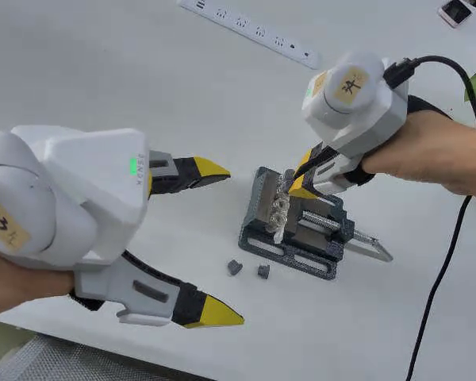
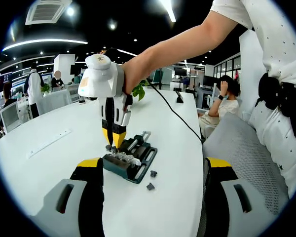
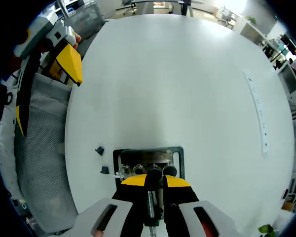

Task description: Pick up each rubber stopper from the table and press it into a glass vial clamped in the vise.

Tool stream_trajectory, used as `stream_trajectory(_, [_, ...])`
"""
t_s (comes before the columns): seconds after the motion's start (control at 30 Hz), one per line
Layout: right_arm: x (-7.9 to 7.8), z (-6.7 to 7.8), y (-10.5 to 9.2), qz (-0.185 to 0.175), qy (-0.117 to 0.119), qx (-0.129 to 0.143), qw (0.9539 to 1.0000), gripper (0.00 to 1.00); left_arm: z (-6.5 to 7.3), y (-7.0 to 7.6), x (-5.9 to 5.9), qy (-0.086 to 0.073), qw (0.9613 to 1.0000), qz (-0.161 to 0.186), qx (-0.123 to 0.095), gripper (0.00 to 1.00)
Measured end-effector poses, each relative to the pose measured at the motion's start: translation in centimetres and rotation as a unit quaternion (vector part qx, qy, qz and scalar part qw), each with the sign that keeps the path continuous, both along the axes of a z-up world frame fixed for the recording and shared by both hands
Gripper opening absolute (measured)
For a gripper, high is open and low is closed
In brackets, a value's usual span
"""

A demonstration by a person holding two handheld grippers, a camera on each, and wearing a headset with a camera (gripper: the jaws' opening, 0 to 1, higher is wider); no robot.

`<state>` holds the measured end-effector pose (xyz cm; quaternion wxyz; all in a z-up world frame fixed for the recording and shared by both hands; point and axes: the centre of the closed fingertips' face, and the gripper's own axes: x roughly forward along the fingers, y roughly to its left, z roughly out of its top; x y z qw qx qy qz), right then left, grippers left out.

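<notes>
A dark vise [image 1: 308,238] stands on the white table and clamps a row of clear glass vials [image 1: 279,209]. My right gripper [image 1: 296,187] points down at the far end of that row, shut on a dark rubber stopper [image 3: 154,172] at a vial mouth. That stopper [image 2: 108,146] shows under its yellow tips, above the vise [image 2: 138,165]. Two loose stoppers [image 1: 235,267] [image 1: 263,271] lie on the table just in front of the vise. My left gripper [image 1: 220,242] hovers open to the left of them, with nothing between its fingers.
A white power strip [image 1: 254,32] lies at the far side of the table, and a phone [image 1: 456,12] at the far right corner. A black cable [image 1: 451,262] trails from the right gripper across the table. The table's near edge [image 1: 79,341] is close under the left gripper.
</notes>
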<state>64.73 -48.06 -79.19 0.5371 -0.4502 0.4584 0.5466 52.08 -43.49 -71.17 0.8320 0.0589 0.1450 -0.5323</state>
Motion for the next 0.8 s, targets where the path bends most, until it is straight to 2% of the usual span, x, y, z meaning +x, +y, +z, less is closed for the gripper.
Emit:
stream_trajectory(0.23, [-0.08,0.5,0.01,-0.005,-0.002,0.019,0.9998,0.02,-0.04,0.01,0.03,0.0,1.0,0.0,-0.001,0.83])
stream_trajectory(0.37, [-0.33,0.27,0.0,-0.008,0.007,0.021,0.9997,0.03,-0.16,0.05,-0.03,0.001,1.0,0.0,0.0,0.83])
stream_trajectory(0.8, [-0.31,-0.27,0.1,-0.01,0.015,0.022,0.9996,0.02,-0.2,0.37,0.09,0.005,1.0,0.004,-0.002,0.82])
